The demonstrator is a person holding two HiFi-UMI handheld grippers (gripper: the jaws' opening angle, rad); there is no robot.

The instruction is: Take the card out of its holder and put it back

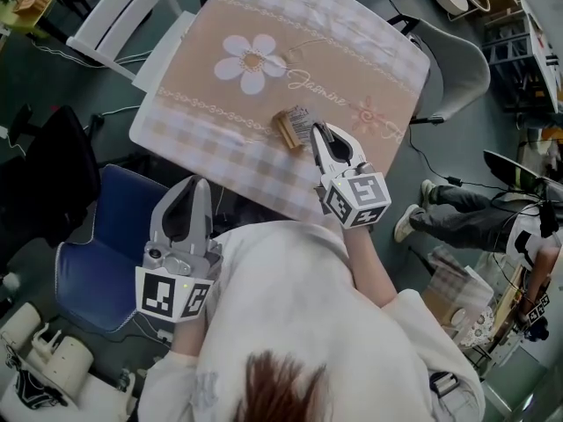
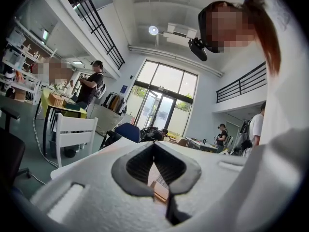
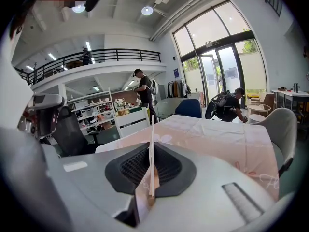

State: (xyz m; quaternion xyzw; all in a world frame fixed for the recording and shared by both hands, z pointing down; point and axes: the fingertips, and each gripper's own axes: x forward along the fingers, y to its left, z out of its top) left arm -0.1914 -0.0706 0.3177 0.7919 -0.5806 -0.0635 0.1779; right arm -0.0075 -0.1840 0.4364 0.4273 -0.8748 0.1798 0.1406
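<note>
Wood and paper stood together on the nearer half of the table: a small wooden holder [image 1: 285,132] with the card [image 1: 302,120] rising just beside it. Around the table stood a white slatted chair [image 1: 119,16] at the far left corner and a grey shell chair [image 1: 462,69] on the right side. A blue chair [image 1: 92,262] stood at the near left. A seated person's legs [image 1: 453,207] in dark trousers and pale shoes stretched across the floor to the right, well apart from the table. Only the wearer's own white sleeve [image 1: 290,306] lay between the camera and the work.

The right gripper [image 1: 318,133] reached in from the near edge with its jaws clenched on the card. In the right gripper view the card showed edge-on as a thin pale line between the ribbed pads, with the holder's wood at its foot. Whether the card's lower edge sat in the slot could not be told. The left gripper [image 1: 195,185] hung off the table beside the blue chair, its jaws closed tip to tip on nothing.

A tablecloth [image 1: 352,51] in beige-pink covered the table, with checked borders, a white flower and a line of script. The floor [image 1: 53,86] was dark grey-green. The gripper views showed a tall hall with glazed doors [image 3: 217,57], a mezzanine behind a black railing [image 3: 96,56], and other people standing about.
</note>
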